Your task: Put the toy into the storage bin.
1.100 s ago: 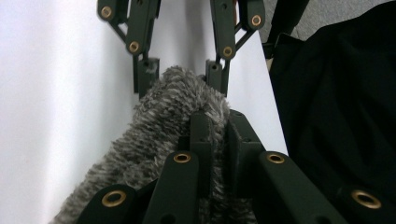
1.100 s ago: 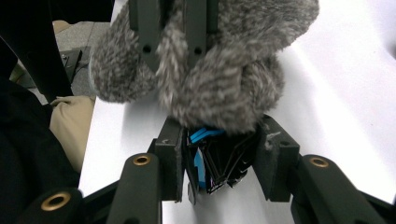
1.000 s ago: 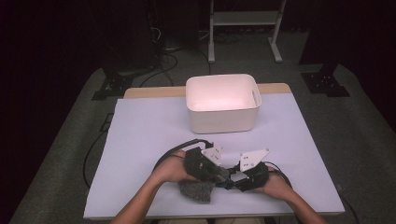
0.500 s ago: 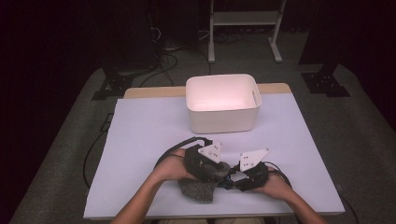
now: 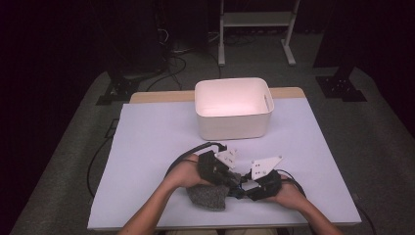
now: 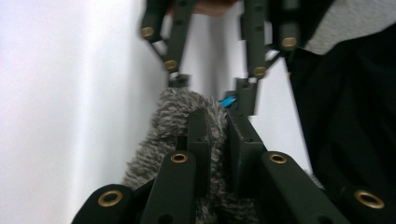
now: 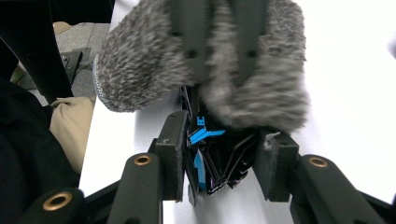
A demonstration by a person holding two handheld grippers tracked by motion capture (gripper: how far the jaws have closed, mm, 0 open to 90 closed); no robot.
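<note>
Presently, both grippers meet near the front edge of the table (image 5: 147, 147), their tips pointed at each other over a grey fuzzy cloth (image 5: 208, 196). Left gripper (image 6: 215, 128): jaws nearly together, pinching a fold of the cloth between the pads; they opened and closed again just now with the cloth between them throughout. In the left gripper view, fuzzy pile bulges on both sides of the fingers (image 6: 198, 135) and spreads back beneath them. Right gripper (image 7: 219, 163): jaws part-way closed on a black folded item with blue parts (image 7: 212, 158); the left pad presses its side, while contact at the right pad cannot be confirmed. That item sits between the right fingers (image 7: 172, 149), its upper end touching the cloth just beyond the fingertips. In the right gripper view, the cloth lies directly ahead of the jaws, with the opposite gripper's fingers sunk into it from above. In the high view, the left gripper (image 5: 215, 169) and right gripper (image 5: 249, 183) sit close together, cloth just beside and below them. A white bin (image 5: 232, 110) stands well beyond both sets of fingers.
</note>
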